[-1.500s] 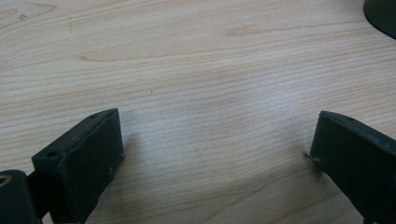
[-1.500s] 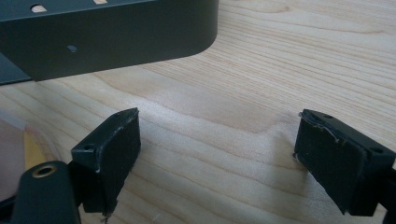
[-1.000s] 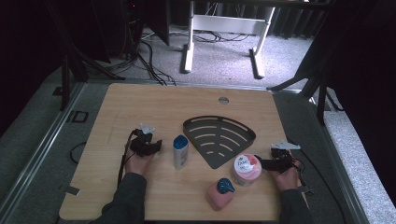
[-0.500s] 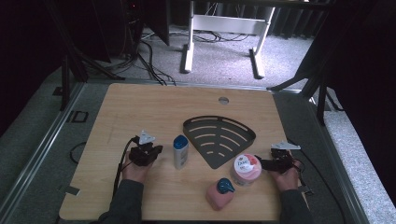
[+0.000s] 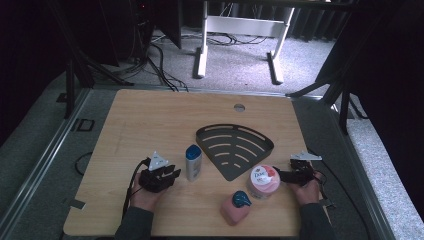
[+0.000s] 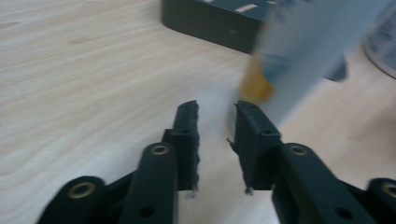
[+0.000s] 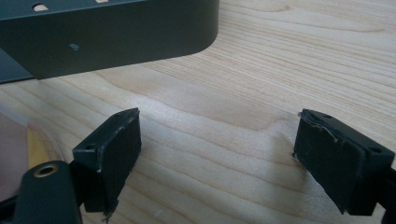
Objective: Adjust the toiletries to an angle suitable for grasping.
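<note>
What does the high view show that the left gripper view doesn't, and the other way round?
High view: the pink bottle near the table's front edge, and the right gripper open beside the jar.
Left gripper view: close up, the left gripper has its jaws a narrow gap apart. They have just been opening, with nothing between them, and the pad edges look frayed.
Shared: the white bottle with the blue cap, the dark slotted rack and the wooden table.

Motion is blurring the white bottle (image 6: 299, 51) in the left gripper view, its top running past the frame's edge.
</note>
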Demonstrator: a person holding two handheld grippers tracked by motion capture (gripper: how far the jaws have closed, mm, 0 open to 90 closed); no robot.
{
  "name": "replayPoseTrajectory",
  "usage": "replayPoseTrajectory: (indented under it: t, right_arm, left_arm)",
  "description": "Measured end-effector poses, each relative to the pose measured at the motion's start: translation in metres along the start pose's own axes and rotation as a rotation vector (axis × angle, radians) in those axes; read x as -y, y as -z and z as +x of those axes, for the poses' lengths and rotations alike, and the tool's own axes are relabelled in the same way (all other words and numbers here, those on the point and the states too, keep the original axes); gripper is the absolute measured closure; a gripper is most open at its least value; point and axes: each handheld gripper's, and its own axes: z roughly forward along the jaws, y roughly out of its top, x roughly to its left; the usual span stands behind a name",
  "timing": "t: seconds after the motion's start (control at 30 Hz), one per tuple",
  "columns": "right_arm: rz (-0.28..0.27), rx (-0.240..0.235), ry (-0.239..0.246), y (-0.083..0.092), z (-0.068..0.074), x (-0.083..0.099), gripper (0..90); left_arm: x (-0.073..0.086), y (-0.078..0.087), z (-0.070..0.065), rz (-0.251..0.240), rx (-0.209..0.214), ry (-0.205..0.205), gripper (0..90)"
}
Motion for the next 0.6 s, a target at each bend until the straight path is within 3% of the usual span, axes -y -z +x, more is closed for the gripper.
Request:
replayPoseTrajectory:
  t: [0.23,0.27,0.3,0.33,0.43,0.5,0.6]
  right_arm:
    - [-0.001,0.0,0.0,0.0,0.0,0.0,14.5]
    - [-0.001,0.0,0.0,0.0,0.0,0.0,14.5]
    - [-0.001,0.0,0.0,0.0,0.0,0.0,14.5]
    - [-0.001,0.0,0.0,0.0,0.0,0.0,14.5]
    - [0.0,-0.003,0.003,0.0,0.0,0.0,14.4]
    - [0.0,-0.004,0.004,0.0,0.0,0.0,14.4]
    - [0.0,-0.004,0.004,0.0,0.0,0.0,14.4]
  left_arm:
    - [-0.001,-0.004,-0.012,-0.012,0.06,-0.057,49.8]
    - [-0.001,-0.004,-0.012,-0.012,0.06,-0.057,47.7]
    - [-0.001,-0.004,-0.018,-0.019,0.05,-0.091,47.7]
    - [-0.002,-0.005,-0.019,-0.023,0.05,-0.097,44.5]
    - [-0.004,-0.01,-0.023,-0.021,0.05,-0.11,43.3]
    - [-0.005,-0.014,-0.025,-0.018,0.025,-0.128,41.9]
    - [-0.006,-0.018,-0.024,-0.03,0.035,-0.126,39.8]
